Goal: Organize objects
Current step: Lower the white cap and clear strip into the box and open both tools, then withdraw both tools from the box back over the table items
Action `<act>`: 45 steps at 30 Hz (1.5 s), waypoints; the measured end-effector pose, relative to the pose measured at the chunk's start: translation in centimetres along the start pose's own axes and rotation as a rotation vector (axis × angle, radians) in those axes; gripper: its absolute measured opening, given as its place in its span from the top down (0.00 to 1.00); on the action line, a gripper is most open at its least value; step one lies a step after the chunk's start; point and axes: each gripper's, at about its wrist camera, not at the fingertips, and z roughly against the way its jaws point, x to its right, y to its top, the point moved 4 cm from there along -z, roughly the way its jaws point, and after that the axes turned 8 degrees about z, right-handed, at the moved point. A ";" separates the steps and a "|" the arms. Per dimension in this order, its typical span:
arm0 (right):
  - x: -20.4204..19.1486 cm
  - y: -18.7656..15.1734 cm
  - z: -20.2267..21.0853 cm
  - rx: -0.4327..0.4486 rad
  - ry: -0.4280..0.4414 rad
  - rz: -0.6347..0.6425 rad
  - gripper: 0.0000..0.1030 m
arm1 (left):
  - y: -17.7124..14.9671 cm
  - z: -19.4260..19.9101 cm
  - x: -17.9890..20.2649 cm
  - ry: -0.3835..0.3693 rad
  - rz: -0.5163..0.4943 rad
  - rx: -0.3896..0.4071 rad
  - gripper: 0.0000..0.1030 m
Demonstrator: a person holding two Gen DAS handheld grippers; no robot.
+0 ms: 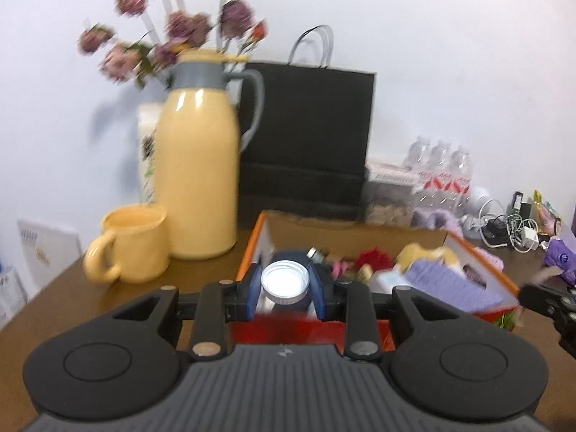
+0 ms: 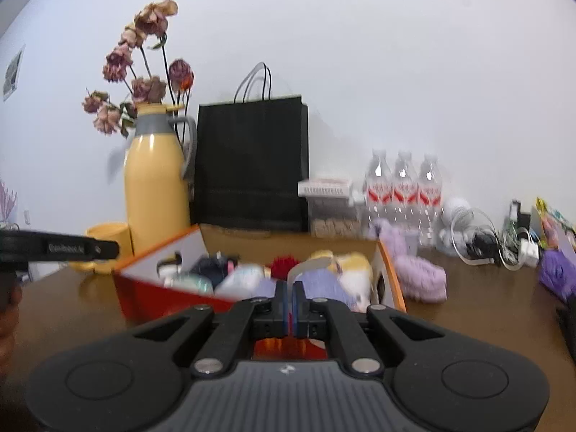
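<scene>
My left gripper [image 1: 286, 289] is shut on a small bottle with a white screw cap [image 1: 285, 278], its blue pads pressing both sides of the neck. It holds the bottle over the near left corner of an orange-rimmed box [image 1: 248, 248]. The box holds a red pom-pom [image 1: 372, 257], a yellow plush item [image 1: 424, 253] and a purple knitted piece [image 1: 450, 284]. My right gripper [image 2: 291, 288] is shut at the box's near wall [image 2: 151, 295]. A pale strip [image 2: 306, 268] curves up just beyond its tips; whether it is pinched is unclear.
On the brown table, left of the box, stand a yellow thermos jug [image 1: 199, 165] and a yellow mug [image 1: 133, 248]. A black paper bag [image 1: 309, 136] is behind the box. To the right are water bottles [image 2: 403, 187], purple fluffy items [image 2: 421, 277] and tangled cables [image 2: 504, 248].
</scene>
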 end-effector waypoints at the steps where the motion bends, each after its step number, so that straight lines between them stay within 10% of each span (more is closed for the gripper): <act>1: -0.1 0.6 -0.5 0.011 0.003 0.004 0.99 | 0.5 -0.6 0.7 -0.003 -0.011 0.016 0.72; 18: 0.6 1.5 -12.0 -0.059 0.027 0.048 0.99 | 1.2 -11.5 2.6 -0.081 -0.049 -0.063 0.71; 20: 0.7 1.2 -12.4 -0.081 0.029 0.049 0.97 | 0.7 -12.0 2.4 -0.067 -0.049 -0.082 0.62; 21: 0.8 1.1 -12.6 -0.096 0.029 0.048 0.96 | 0.7 -12.1 2.2 -0.061 -0.049 -0.085 0.41; 23: 0.9 0.8 -12.7 -0.119 0.023 0.045 0.87 | 0.6 -11.9 2.0 -0.054 -0.039 -0.062 0.01; 25: 1.0 0.7 -12.5 -0.125 0.014 0.045 0.69 | 0.8 -11.3 2.0 -0.049 -0.037 -0.017 0.00; 29: 0.9 0.6 -11.5 -0.077 -0.007 0.052 0.00 | 0.9 -10.8 2.1 -0.065 -0.033 0.000 0.00; 45: 0.9 -0.2 -7.1 -0.053 -0.091 0.079 0.00 | 0.3 -7.7 2.2 -0.082 -0.018 0.039 0.00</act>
